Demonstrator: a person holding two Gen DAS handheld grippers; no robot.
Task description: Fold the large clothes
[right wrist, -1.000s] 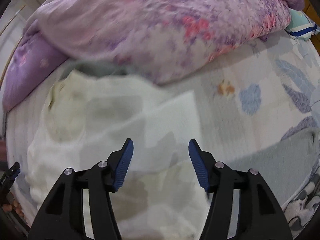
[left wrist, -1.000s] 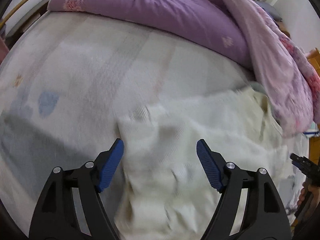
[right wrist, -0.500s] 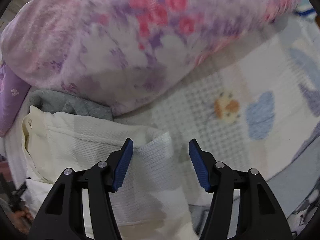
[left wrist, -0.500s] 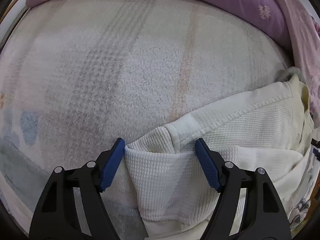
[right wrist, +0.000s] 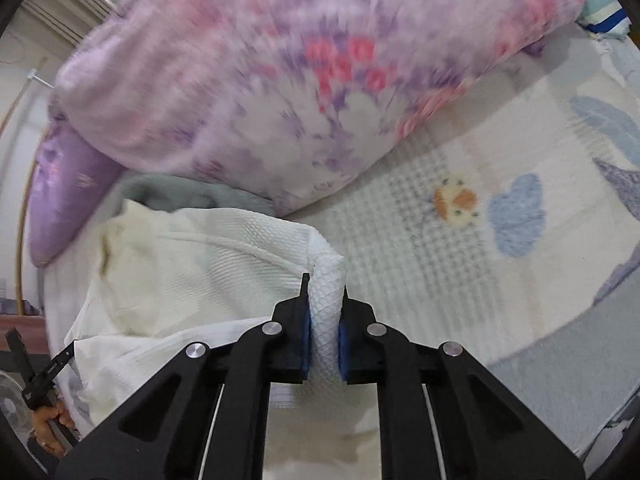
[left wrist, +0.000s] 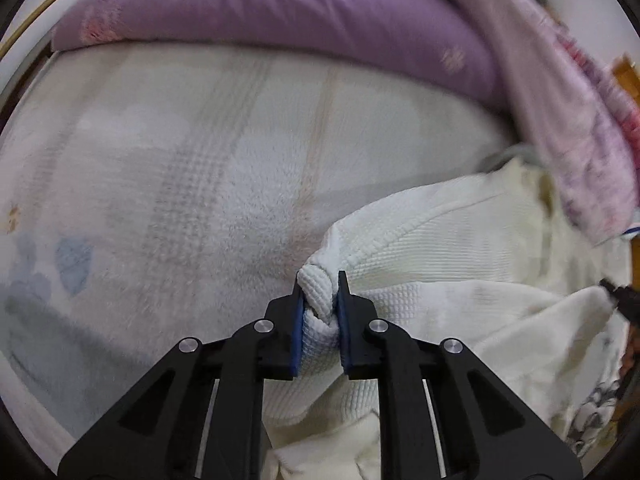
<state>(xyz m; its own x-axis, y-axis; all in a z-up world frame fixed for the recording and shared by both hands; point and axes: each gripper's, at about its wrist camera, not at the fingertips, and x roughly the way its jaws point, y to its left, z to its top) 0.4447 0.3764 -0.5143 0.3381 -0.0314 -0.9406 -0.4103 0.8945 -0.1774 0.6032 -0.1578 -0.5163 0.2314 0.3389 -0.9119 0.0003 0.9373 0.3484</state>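
- Cream waffle-knit garment (left wrist: 460, 248), large: lies crumpled on the bed, its far edge close under the floral quilt. Two corners are lifted off the bedding, one in each tool. Same garment in the right wrist view (right wrist: 192, 264).
- Left tool (left wrist: 319, 304): black frame, blue pads, jaws closed on a bunched corner of the garment; a knot of ribbed hem bulges out between the tips.
- Right tool (right wrist: 324, 312): same build, jaws closed on a folded white corner of the garment that stands up between the pads.
- Bed blanket (left wrist: 192, 184): pale, fleecy, with faint check bands and light blue shapes. In the right wrist view (right wrist: 460, 248) it carries a small orange-and-white figure beside a blue cloud shape.
- Floral quilt (right wrist: 288, 80): pink and lilac, heaped along the far side of the bed, motion-blurred.
- Plain purple quilt side (left wrist: 280, 12): runs across the back of the bed, touching the blanket.
- Grey cloth (right wrist: 176, 194): small patch showing between the garment and the floral quilt; its kind cannot be told.
- Person's hand (right wrist: 50, 420): at the lower left edge of the right wrist view, on the handle of the other tool.
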